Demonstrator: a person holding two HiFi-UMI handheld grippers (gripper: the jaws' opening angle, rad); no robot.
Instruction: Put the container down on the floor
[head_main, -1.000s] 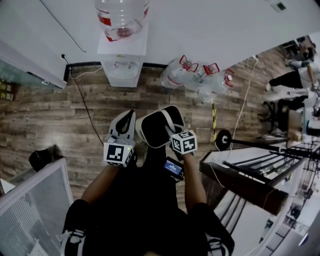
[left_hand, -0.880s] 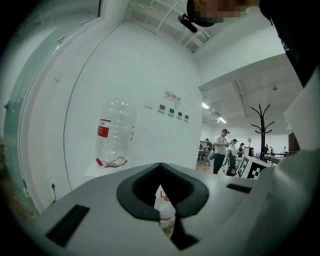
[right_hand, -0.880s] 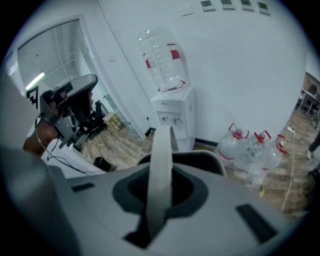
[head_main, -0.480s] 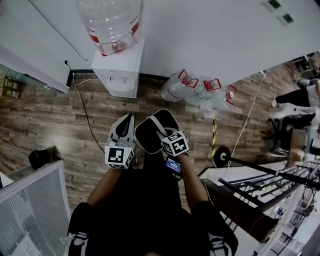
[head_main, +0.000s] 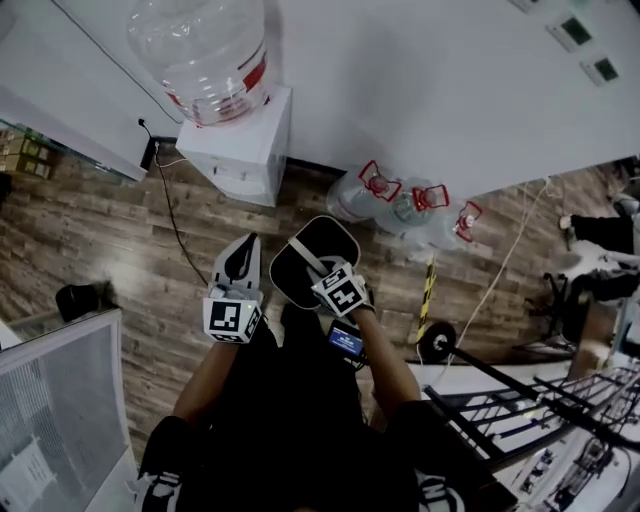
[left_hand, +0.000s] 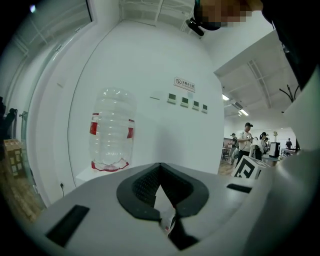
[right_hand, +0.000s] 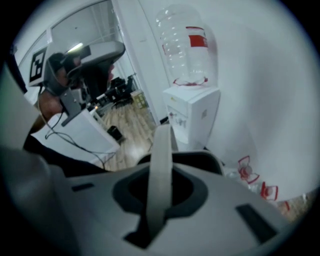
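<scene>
Container (head_main: 330, 245) by its handle (right_hand: 160, 165) in nearly closed right gripper (head_main: 320, 274) jaws; left gripper (head_main: 243, 262) jaws together, empty

Head view looks down (steeply); all views share the dispenser (head_main: 243, 152).

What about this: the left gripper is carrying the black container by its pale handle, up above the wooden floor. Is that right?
Not quite: the wrong gripper is named. The right gripper is carrying the black container by its pale handle, up above the wooden floor. The right gripper view shows its jaws closed on that handle.
</scene>
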